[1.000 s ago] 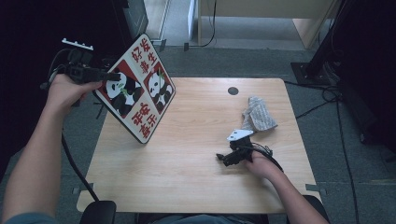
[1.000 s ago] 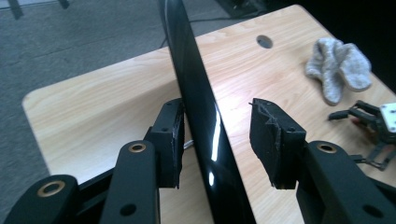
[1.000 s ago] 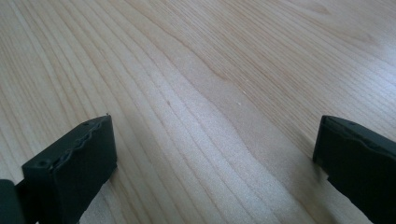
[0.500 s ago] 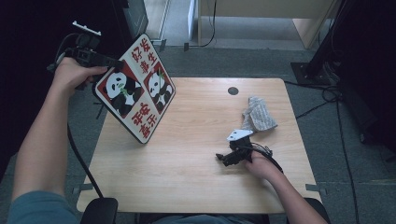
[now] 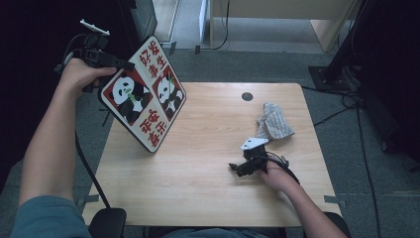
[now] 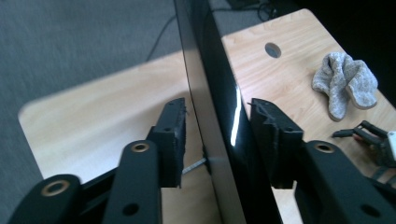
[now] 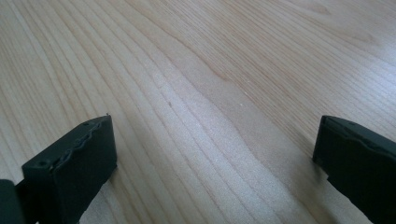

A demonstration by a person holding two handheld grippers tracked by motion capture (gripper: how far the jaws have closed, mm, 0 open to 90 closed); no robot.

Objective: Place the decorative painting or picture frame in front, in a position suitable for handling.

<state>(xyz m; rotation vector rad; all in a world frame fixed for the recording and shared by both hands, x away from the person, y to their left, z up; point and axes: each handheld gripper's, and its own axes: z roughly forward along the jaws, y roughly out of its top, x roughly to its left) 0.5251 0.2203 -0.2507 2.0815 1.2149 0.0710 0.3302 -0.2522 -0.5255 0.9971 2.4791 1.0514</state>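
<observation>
A square panda board with red characters stands tilted on its lower corner at the table's left edge. My left gripper straddles its upper left edge. In the left gripper view the dark board edge runs between the pads. The left pad is almost against it and a thin gap shows at the right pad. The jaws have just been opening a little, so the grip is loose. My right gripper lies open on the table near the front right, with bare wood between its jaws.
A crumpled grey cloth lies at the right, just behind the right gripper, and is also seen in the left gripper view. A round cable hole sits near the far edge. Grey carpet and cables surround the table.
My left hand and gripper have slid up and back along the board's upper left edge. The board itself has stayed where it was. The right gripper has not moved.
</observation>
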